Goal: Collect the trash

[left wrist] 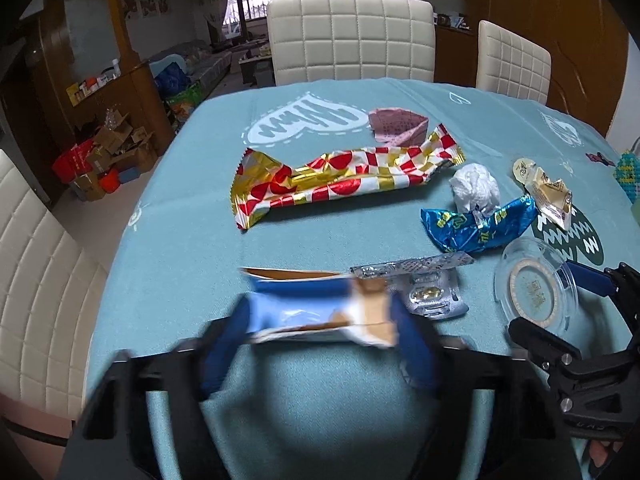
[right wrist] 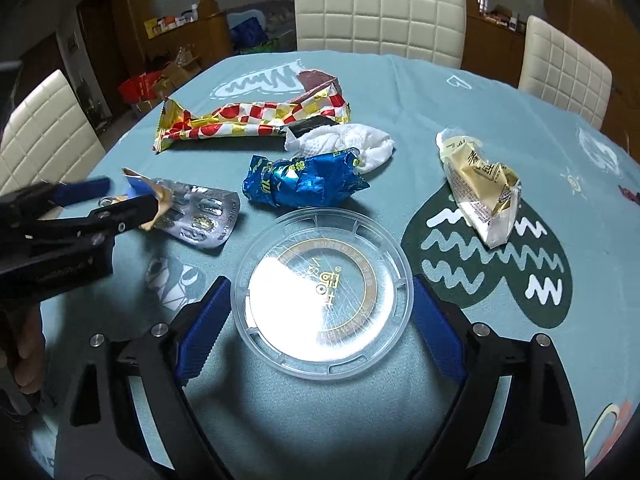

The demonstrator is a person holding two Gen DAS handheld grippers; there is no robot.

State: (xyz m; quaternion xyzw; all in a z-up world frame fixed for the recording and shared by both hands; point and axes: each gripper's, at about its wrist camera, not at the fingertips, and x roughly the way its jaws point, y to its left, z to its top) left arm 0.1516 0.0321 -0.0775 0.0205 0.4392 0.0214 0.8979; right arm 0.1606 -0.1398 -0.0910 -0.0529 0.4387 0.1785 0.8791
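A blue, white and tan snack wrapper lies crosswise between the blue pads of my left gripper, which is shut on its two ends; the picture there is blurred. In the right wrist view that left gripper shows at the left with the wrapper's tan end sticking up. A clear round plastic lid lies flat on the teal tablecloth. My right gripper straddles it, open, its pads close beside the rim. The lid and right gripper also appear at the left wrist view's right edge.
More trash lies beyond: a red and gold checked wrapper, a blue foil wrapper, a white tissue, a silver blister pack, a cream and gold packet and a maroon paper. White chairs ring the table.
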